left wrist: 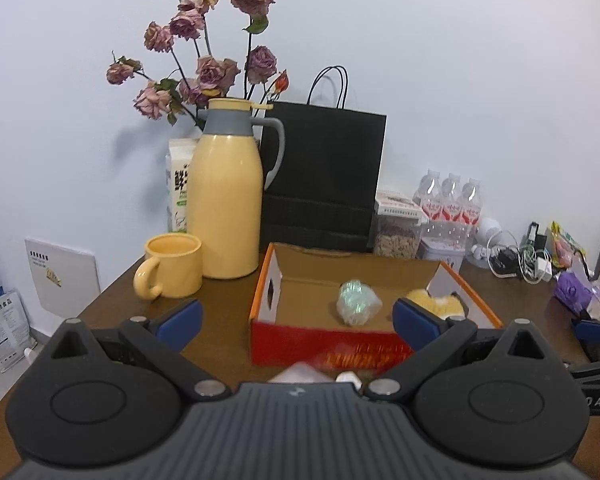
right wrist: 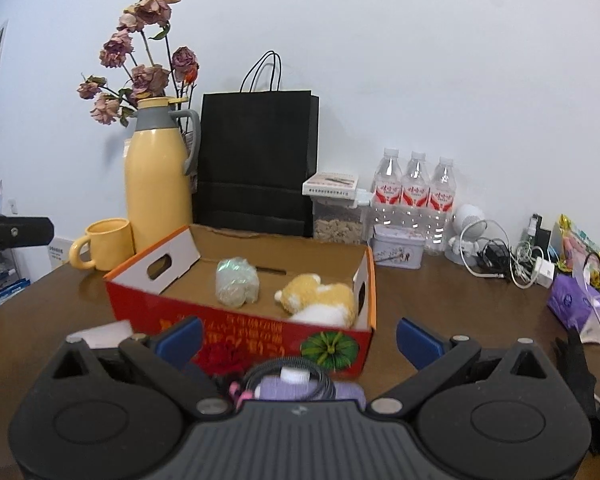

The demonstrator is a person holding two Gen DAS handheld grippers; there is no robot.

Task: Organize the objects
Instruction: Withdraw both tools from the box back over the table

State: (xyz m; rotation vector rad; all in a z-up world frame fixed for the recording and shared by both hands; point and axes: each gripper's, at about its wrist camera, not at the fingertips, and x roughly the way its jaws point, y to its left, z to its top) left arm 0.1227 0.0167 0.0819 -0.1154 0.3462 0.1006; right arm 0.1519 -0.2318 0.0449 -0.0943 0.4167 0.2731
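Note:
An open red cardboard box (left wrist: 324, 340) (right wrist: 236, 320) sits on the brown table. Inside lie a clear bag with a green shimmer (left wrist: 356, 302) (right wrist: 236, 280) and a yellow-white plush toy (left wrist: 436, 302) (right wrist: 320, 298). My left gripper (left wrist: 296, 322) is open and empty, in front of the box. My right gripper (right wrist: 298, 336) is open and empty, just before the box's front wall. A purple object with a black cable and white cap (right wrist: 296, 386) lies below the right gripper. White items (left wrist: 312, 376) lie before the box, partly hidden.
A yellow mug (left wrist: 172, 266) (right wrist: 104, 244), yellow thermos (left wrist: 224, 192) (right wrist: 158, 176), dried roses (left wrist: 204, 52), black paper bag (left wrist: 324, 176) (right wrist: 256, 160), food jar (right wrist: 336, 208), water bottles (right wrist: 414, 192), tin (right wrist: 398, 250), cables (right wrist: 512, 260) and purple pack (right wrist: 580, 300) stand behind and right.

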